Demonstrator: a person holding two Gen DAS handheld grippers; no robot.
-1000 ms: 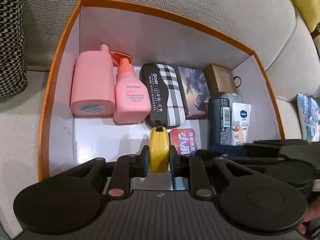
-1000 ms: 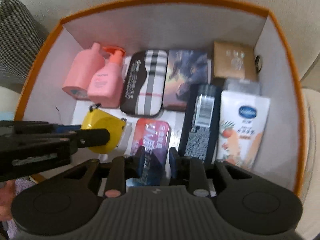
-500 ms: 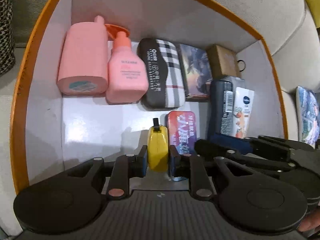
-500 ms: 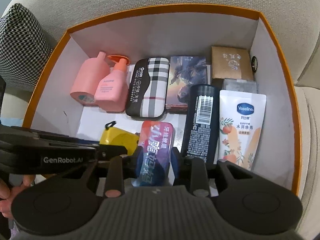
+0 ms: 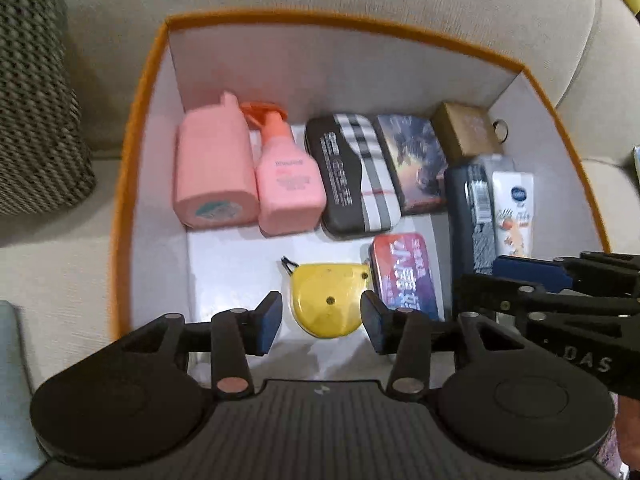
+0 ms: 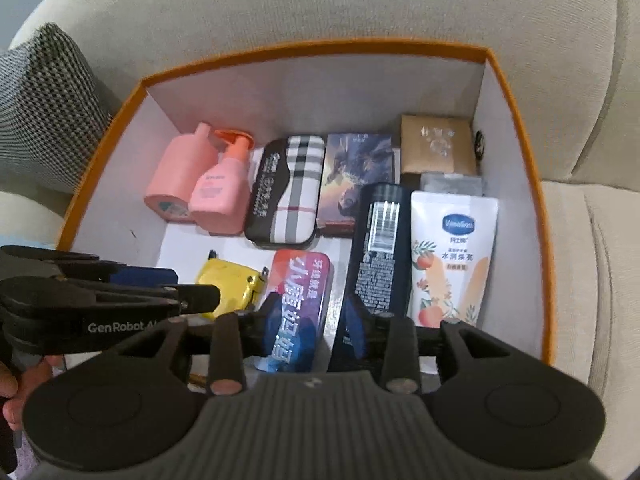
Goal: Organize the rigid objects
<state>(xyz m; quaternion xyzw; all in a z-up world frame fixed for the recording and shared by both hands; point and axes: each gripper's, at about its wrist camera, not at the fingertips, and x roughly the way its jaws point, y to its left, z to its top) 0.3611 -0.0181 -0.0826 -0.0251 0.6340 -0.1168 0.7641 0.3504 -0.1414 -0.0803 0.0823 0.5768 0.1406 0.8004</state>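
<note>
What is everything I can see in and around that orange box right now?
box: 1, orange rim, white inside, on the sofa
sofa: 1, beige, under and behind the box
checked cushion: 1, black and white, left of the box
pink bottles: 2, back left, lying side by side
plaid case: 1, black and checked, back middle
picture box: 1, dark, right of the case
brown box: 1, back right corner
dark tube: 1, right side
white tube: 1, far right
red tin: 1, front middle
yellow tape measure: 1, lying flat left of the tin
left hand-held gripper: black, open
right hand-held gripper: black, open
</note>
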